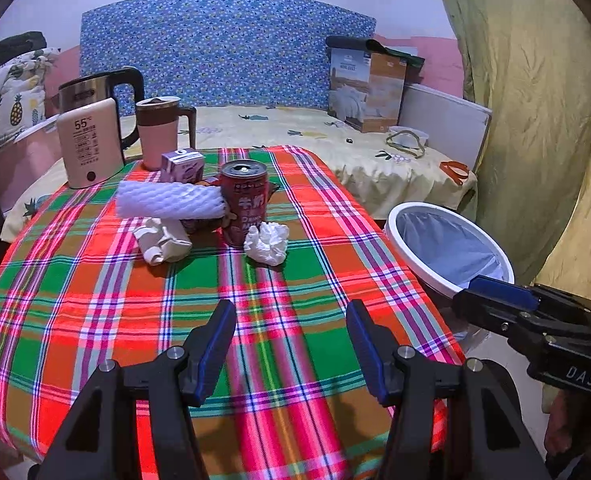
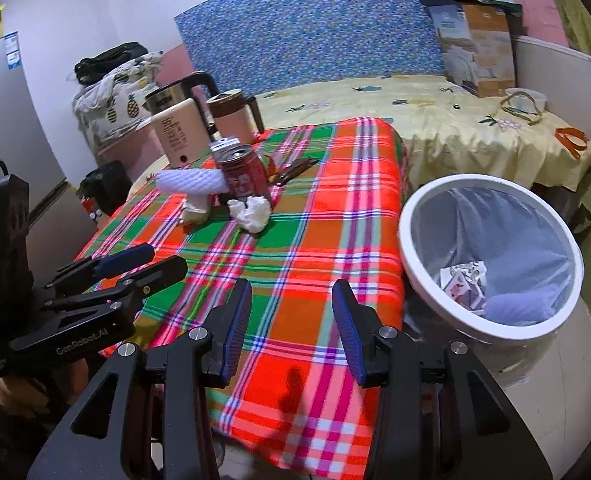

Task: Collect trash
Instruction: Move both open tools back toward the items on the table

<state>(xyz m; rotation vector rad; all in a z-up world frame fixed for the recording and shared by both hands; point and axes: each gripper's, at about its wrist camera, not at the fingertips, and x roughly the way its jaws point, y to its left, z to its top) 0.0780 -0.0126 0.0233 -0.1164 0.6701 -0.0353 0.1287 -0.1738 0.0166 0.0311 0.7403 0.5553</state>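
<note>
Both my left tool (image 1: 291, 344) and right tool (image 2: 291, 328) hang released and empty over the near plaid-clothed worktop (image 1: 95, 320), lined up toward the far crumpled white tissue (image 1: 266, 243), with the white round bin (image 2: 491, 256) waiting at right.

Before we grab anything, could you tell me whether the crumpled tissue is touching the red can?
Cannot tell. In both wrist views the crumpled tissue overlaps the red can, hiding any gap.

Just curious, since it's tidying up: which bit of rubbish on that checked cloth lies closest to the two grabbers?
The crumpled white tissue, in front of the red can. The foam net sleeve and purple carton lie farther back.
</note>
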